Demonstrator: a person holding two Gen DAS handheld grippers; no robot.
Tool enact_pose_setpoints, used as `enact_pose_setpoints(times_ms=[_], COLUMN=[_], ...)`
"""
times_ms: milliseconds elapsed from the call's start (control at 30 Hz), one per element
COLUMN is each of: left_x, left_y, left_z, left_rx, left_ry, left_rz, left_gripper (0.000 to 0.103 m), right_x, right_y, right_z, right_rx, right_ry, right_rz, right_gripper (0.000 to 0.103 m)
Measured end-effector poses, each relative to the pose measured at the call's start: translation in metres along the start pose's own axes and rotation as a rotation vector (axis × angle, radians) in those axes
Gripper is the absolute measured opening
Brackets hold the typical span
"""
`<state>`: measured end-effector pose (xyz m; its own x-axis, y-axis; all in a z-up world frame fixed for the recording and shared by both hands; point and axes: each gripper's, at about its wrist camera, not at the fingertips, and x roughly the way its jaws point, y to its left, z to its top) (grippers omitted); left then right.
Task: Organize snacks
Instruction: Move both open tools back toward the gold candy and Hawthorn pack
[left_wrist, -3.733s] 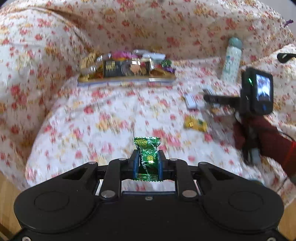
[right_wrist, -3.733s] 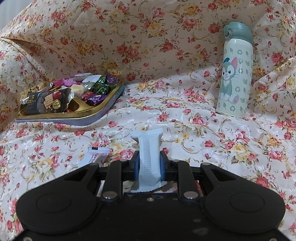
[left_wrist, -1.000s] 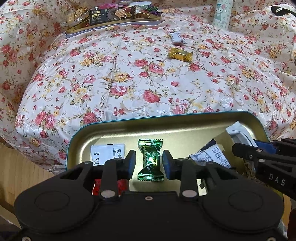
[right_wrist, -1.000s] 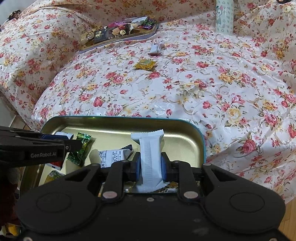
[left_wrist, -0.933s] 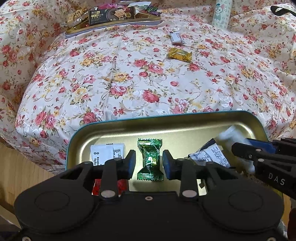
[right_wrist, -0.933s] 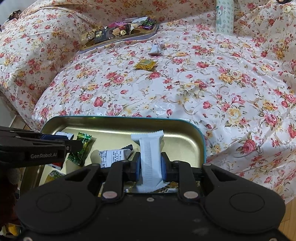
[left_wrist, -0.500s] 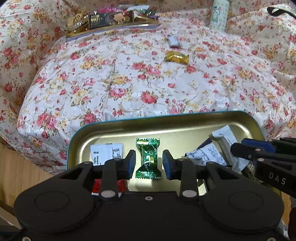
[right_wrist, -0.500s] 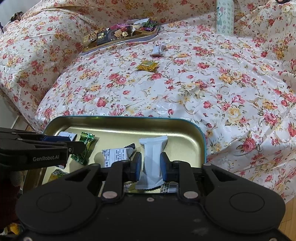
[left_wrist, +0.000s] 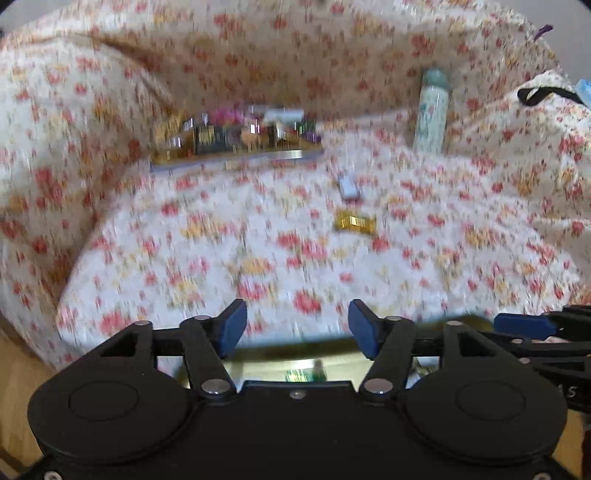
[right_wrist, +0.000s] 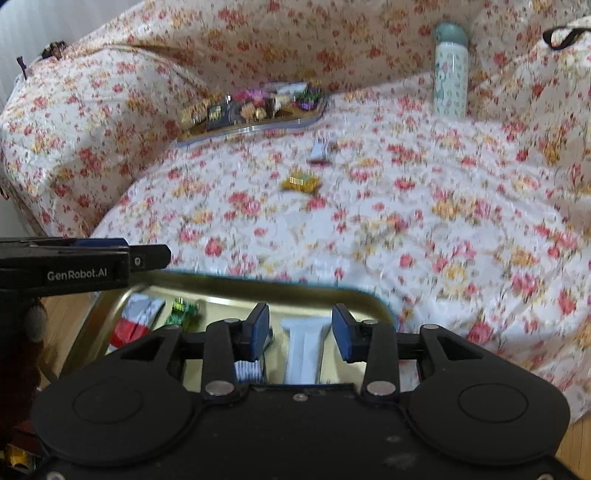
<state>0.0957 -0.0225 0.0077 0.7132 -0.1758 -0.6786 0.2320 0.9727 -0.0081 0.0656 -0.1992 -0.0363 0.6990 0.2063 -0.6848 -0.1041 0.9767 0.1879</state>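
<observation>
My left gripper (left_wrist: 295, 325): jaws apart, just been opening, nothing between the pads. The green candy (right_wrist: 181, 313) lies loose in the gold tin (right_wrist: 236, 291) below, only a sliver of it showing under the left camera.

My right gripper (right_wrist: 300, 330): jaws apart too, just been opening. The white bar (right_wrist: 304, 347) sits between the pads, but I judge it released, flat on the tin floor with a gap on each side.

Near tin also holds a red and white packet (right_wrist: 135, 321) and a striped wrapper under my right fingers. So this pair of drops looks done.

Still out on the flowered cover (right_wrist: 424, 206): a gold candy (right_wrist: 301, 182) and, just beyond it, a small white packet (right_wrist: 320, 150), both well apart from the near tin. Blur hides detail.

Further back, a second tray (right_wrist: 255, 127) heaped with mixed sweets. Whether those move as well I can't say from the task wording.

A bottle (right_wrist: 450, 74) stands upright at the back right, no part of the job.

Judgement: partway through. At least two loose pieces left to fetch.
</observation>
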Motion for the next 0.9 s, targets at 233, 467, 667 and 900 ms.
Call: enact_pose_setpoints(times_ms=[233,467,667,900], left_x=[0.013,0.044,0.075,0.119], left_y=[-0.001,-0.003,-0.005,-0.006], left_z=[0.027,0.059,0.080,0.090], left_rx=[0.081,0.126,0.179,0.195], left_ry=[-0.127,-0.206,-0.226,-0.176], left_rz=[0.049,0.039,0.040,0.010], left_gripper=[0.068,0.075,0.076,0.076], right_x=[0.003,0.022,0.048,0.081], right_y=[-0.009,-0.021,-0.020,-0.018], right_z=[0.034,0.073,0.093,0.102], right_rx=[-0.043,-0.099,-0.186,-0.262], right_ry=[-0.117,-0.217,-0.251,-0.218], right_rz=[-0.041,-0.075,-0.093,-0.058], right_gripper=[0.051,0.054,0.057,0.058])
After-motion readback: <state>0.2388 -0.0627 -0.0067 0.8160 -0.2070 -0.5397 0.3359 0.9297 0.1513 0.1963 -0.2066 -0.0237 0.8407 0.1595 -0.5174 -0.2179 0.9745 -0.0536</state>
